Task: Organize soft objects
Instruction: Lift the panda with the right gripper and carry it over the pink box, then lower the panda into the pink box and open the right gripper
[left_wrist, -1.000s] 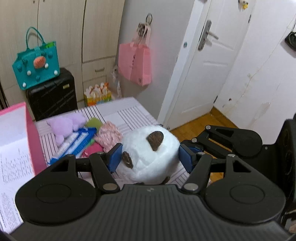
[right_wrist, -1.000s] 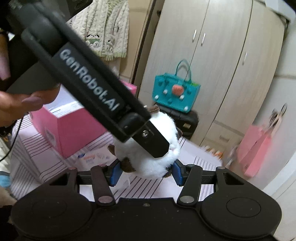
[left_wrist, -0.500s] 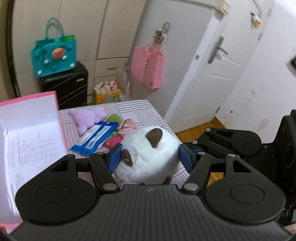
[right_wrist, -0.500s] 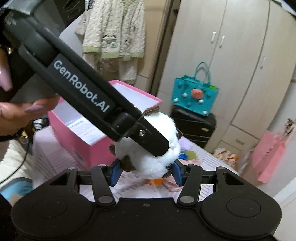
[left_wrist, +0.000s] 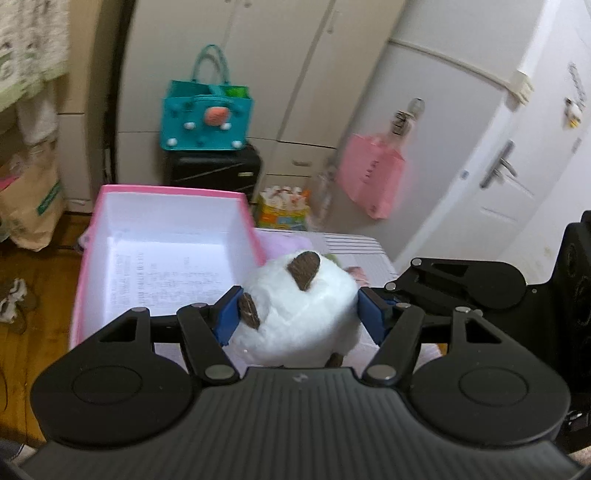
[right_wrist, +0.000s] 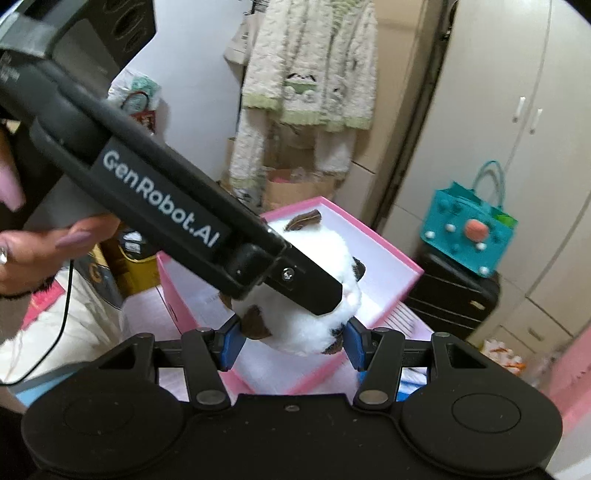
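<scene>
Grippers, left (left_wrist: 298, 312) and right (right_wrist: 291, 339), angled downward, both clamping white plush (left_wrist: 299, 314) above pink box (left_wrist: 166, 192).

A lived-in bedroom or spare room in a home. Tall cream wardrobe doors (left_wrist: 288, 66) line the far wall, with a black suitcase (left_wrist: 212, 171) standing in front and a teal felt tote bag (left_wrist: 207, 118) on top. A pink bag (left_wrist: 371, 177) hangs by a white door (left_wrist: 517, 155). Fluffy knitted clothing (right_wrist: 310, 62) hangs up, and the floor (left_wrist: 33, 295) is wooden.
</scene>
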